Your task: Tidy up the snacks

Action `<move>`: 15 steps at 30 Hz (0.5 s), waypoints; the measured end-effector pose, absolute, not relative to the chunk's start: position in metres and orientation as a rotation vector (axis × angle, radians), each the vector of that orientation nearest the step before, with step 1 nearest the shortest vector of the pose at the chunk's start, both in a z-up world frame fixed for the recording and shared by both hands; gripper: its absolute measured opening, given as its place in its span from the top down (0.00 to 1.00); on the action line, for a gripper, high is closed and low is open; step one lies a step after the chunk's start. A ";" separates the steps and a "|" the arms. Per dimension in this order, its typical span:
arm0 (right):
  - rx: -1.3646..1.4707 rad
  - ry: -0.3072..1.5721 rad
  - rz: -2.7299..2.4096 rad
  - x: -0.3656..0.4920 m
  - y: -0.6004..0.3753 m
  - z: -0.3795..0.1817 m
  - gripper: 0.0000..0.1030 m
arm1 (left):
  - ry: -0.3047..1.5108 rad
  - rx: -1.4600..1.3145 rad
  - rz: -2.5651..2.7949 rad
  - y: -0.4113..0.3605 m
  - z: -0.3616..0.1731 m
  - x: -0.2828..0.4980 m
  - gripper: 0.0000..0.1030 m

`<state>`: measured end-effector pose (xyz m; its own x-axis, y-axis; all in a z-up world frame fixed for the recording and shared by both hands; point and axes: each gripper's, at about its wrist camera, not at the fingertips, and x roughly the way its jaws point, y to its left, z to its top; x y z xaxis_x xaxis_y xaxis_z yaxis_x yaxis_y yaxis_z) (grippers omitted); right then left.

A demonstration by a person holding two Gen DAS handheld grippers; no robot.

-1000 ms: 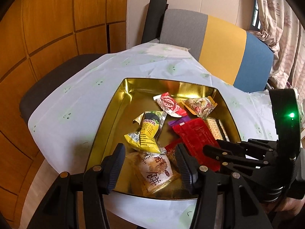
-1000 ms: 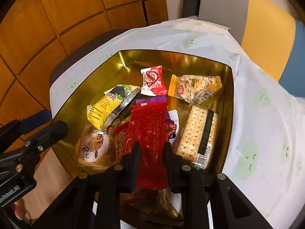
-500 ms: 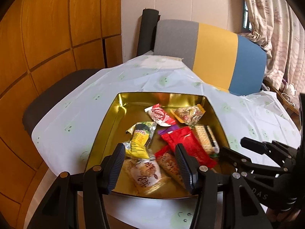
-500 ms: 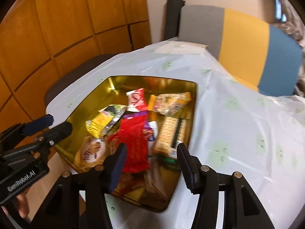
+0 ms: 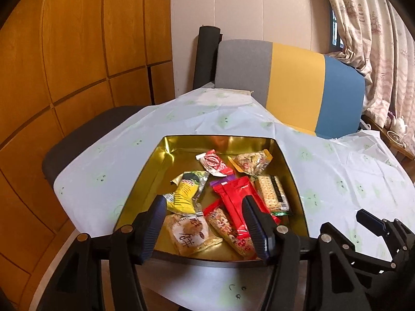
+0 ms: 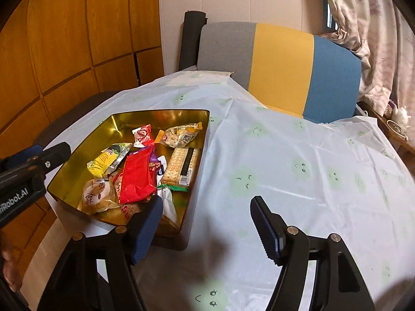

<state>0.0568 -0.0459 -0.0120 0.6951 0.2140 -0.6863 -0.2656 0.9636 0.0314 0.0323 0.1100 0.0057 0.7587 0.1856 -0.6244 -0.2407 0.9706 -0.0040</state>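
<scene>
From where I stand, the gold tin (image 5: 145, 181) sits on the surface (image 6: 298, 171) under a pale cloth, and every snack I can see lies inside it: the red packet (image 6: 136, 176) on top of the heap, the yellow packet (image 5: 185, 194) beyond the left hand-held gripper (image 5: 205, 229) and a little to its left, the cracker pack (image 6: 182, 164) along the tin's right wall, and the round pastry (image 5: 190, 233) just ahead of that gripper's left finger. The left hand-held gripper hangs over the near edge of the tin with its jaws spread, having just been opening, and nothing is caught between them. The right hand-held gripper (image 6: 207, 229) is likewise spread and empty (its jaws have only just been parting too), and it points at bare cloth, with the tin off to its left. To my eye the packing looks finished, so the step in hand is a clean retreat. To do it well, I would keep both sets of jaws wide, lift before drawing back so no finger hooks the tin's rim or drags a wrapper out, and keep the two grippers apart since they sit close beside each other.
</scene>
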 end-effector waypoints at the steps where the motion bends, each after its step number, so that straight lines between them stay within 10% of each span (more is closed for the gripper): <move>1: -0.071 0.755 0.267 0.056 -0.046 -0.012 0.31 | 0.667 -0.084 0.236 0.110 0.006 0.032 0.40; 15: -0.066 0.750 0.271 0.054 -0.047 -0.013 0.28 | 0.627 -0.044 0.260 0.104 0.012 0.028 0.40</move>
